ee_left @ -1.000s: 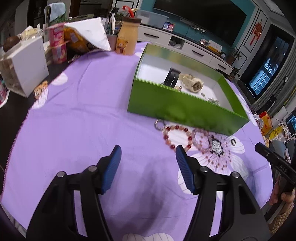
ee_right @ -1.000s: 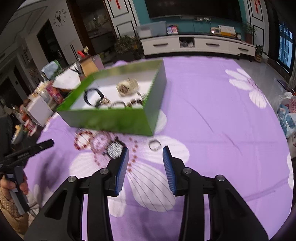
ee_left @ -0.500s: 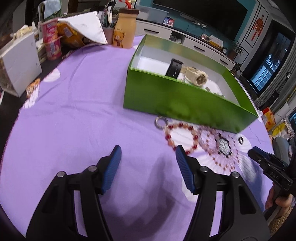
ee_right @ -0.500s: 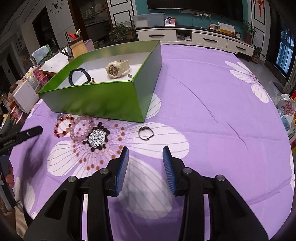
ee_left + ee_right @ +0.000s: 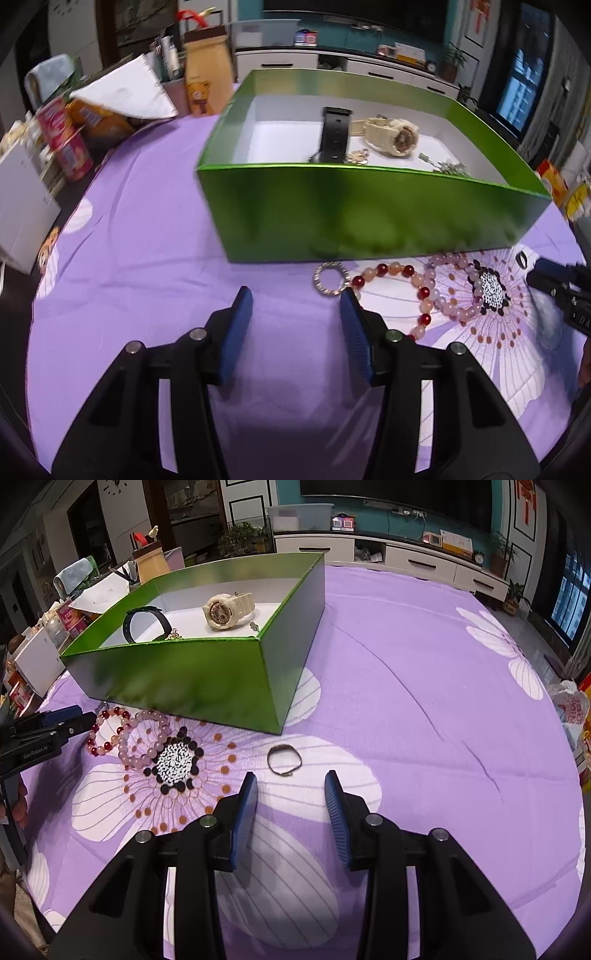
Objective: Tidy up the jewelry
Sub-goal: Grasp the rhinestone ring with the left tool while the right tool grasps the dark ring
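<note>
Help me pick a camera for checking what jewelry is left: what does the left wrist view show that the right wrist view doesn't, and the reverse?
Left wrist only: a small sparkly ring beside the red bracelet, and the bear bottle.

Right wrist only: the thin band lying flat just ahead of the right gripper, whose jaws stand open and empty.

Both: the green box holding a cream watch and black watch, the pink bracelet, and the left gripper, closing on nothing.

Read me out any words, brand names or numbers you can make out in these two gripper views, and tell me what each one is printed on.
"GenRobot.AI": white print along the black arm of the left gripper, seen from the right wrist view; the last letters are small, so that ending is less sure.
Right gripper: white characters on its body, blurred, unreadable.
Red cans: label print blurred, unreadable.
Wall clock: numerals too small to read.
</note>
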